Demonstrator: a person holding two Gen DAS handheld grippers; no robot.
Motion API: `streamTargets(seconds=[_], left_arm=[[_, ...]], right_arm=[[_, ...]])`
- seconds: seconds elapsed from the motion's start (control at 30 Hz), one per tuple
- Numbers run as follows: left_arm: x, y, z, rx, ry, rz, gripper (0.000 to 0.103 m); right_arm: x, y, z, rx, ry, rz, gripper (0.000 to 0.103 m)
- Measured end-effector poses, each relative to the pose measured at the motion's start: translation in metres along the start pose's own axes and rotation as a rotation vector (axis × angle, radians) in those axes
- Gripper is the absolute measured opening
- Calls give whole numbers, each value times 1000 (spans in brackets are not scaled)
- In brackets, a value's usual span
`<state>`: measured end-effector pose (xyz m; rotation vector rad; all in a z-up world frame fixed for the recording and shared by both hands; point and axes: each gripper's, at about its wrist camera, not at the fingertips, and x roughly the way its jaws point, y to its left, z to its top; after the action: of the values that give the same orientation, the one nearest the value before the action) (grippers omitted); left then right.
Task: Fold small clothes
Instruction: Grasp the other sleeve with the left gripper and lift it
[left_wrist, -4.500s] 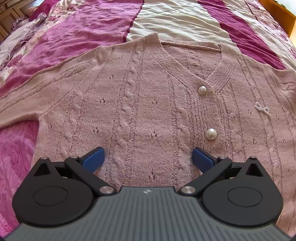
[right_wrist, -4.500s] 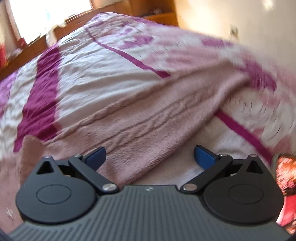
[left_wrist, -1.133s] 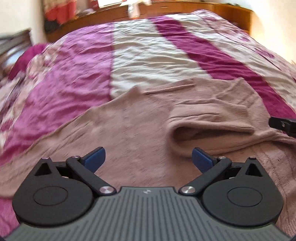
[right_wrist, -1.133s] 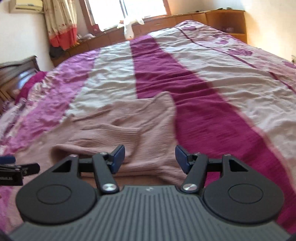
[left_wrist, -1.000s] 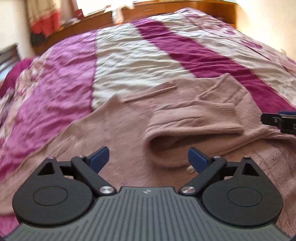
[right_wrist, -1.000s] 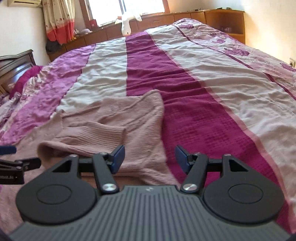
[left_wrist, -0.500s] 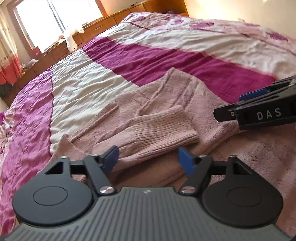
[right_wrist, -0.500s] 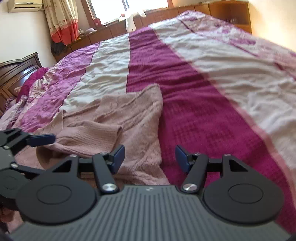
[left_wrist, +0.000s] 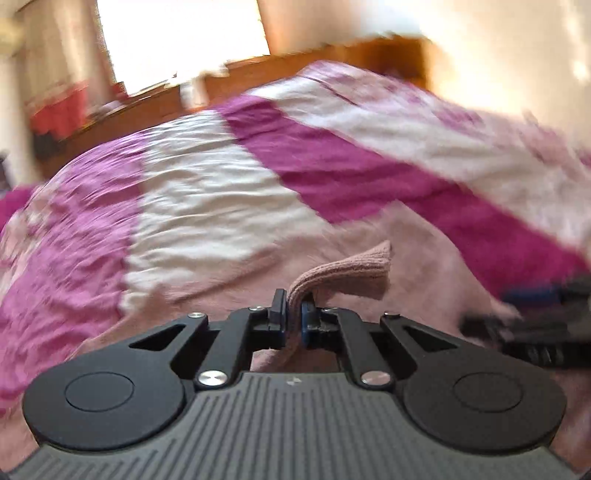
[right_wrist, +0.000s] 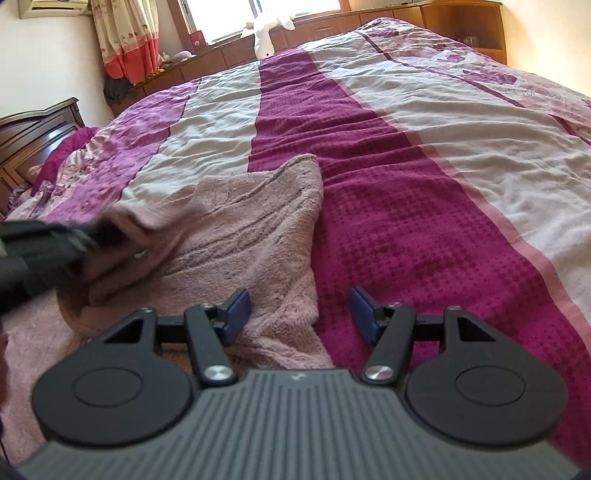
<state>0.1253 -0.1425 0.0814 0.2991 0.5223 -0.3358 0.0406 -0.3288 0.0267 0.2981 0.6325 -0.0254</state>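
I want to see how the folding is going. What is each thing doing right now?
Left gripper: jaws shut on the sleeve cuff.
Sleeve cuff: pinched and lifted off the cardigan.
Cardigan: on the bed, rumpled, not yet folded.
Right gripper: jaws open over the cardigan's edge, gripping nothing.
Bedspread: spread out, wrinkled.

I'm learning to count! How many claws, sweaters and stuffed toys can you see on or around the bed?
Claws: 2 (left claw pinching the cuff, right claw open)
Pink sweaters: 1 (sweater)
White stuffed toys: 1 (stuffed toy by the window)
Total: 4
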Motion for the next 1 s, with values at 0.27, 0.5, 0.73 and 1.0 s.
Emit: streamTargets(seconds=[0.27, 0.5, 0.73, 1.0], left_arm=[[-13, 93, -19, -293, 34, 204, 7], [-13, 146, -72, -460, 169, 297, 8], [-25, 166, -110, -482, 207, 316, 8], [-55, 184, -108, -549, 96, 277, 39]], right_arm=[[0, 1, -2, -6, -7, -4, 62], [0, 2, -2, -11, -10, -8, 62], [1, 3, -3, -13, -9, -10, 62], [1, 4, -3, -22, -12, -16, 62]])
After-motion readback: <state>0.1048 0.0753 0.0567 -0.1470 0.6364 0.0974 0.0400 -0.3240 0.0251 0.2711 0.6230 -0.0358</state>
